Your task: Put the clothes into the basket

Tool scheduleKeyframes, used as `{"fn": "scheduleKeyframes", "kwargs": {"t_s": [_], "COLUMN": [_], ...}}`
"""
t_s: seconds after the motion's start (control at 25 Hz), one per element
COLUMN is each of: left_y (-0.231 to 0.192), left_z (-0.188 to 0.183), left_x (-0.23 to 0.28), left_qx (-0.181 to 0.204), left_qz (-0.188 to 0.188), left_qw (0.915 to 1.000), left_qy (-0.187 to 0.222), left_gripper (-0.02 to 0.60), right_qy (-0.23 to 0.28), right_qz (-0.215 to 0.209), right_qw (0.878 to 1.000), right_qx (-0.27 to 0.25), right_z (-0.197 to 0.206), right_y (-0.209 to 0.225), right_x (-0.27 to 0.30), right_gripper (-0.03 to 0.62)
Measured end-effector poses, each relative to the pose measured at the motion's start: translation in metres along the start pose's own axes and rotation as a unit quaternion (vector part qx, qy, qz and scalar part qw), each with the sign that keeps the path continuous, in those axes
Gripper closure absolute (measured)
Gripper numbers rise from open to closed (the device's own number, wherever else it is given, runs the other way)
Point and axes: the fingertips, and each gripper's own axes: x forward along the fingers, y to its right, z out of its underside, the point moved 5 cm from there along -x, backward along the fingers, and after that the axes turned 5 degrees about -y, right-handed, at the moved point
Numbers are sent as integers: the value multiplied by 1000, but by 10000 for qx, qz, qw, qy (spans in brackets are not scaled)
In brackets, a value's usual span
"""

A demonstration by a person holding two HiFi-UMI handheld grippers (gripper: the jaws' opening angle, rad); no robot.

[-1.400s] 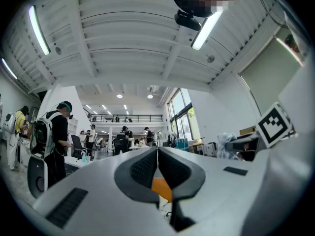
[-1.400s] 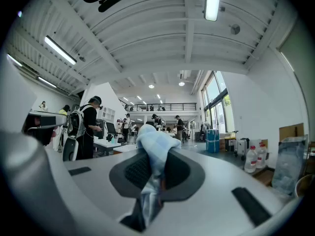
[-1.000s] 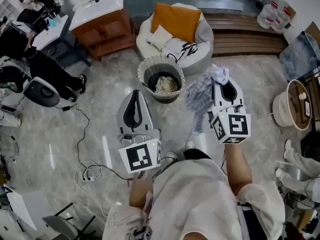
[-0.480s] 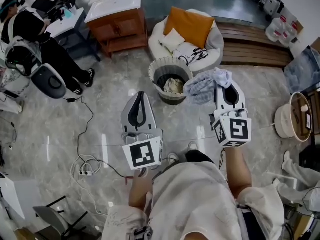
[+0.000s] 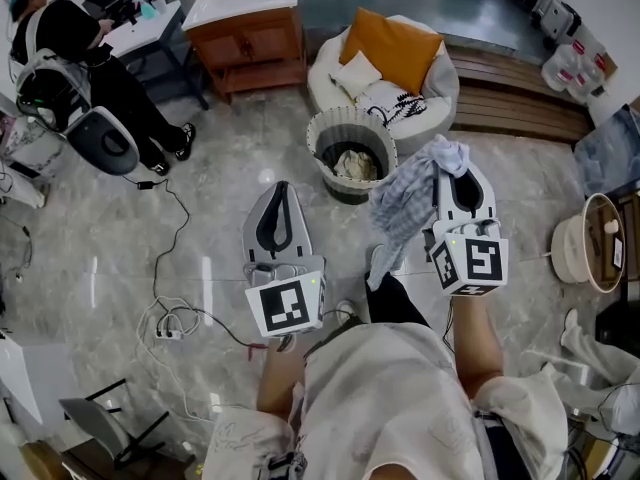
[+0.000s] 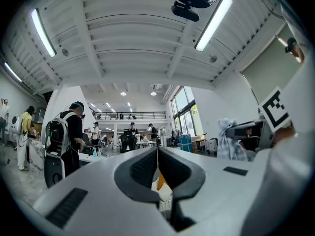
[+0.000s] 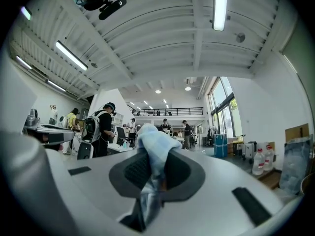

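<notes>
My left gripper, near left, has its jaws pressed together with nothing between them. At far centre the basket stands on the floor, with pale clothes already inside. On the right, my right gripper pinches a blue checked cloth, which hangs just right of the basket.

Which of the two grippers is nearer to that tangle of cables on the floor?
Left. In the head view the left gripper hangs just right of the cable tangle. The right gripper, clamped on a checked cloth, is farther right, beyond the left one.
</notes>
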Motion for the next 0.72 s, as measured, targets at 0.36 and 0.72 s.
{"fn": "scheduleKeyframes", "kwargs": {"t_s": [0.36, 0.72], "left_y": [3, 21], "left_z": [2, 2], "left_x": [40, 118], "left_qx": [-25, 9], "left_qz": [-61, -130], "left_qw": [10000, 9998], "left_qy": [-17, -117], "left_gripper": [574, 574], "right_qy": [41, 24], "right_qz": [-193, -329], "right_qw": [9998, 9992], "right_qx": [63, 216], "right_z": [7, 18], "right_y": [13, 59], "right_x": [36, 105], "right_gripper": [563, 563]}}
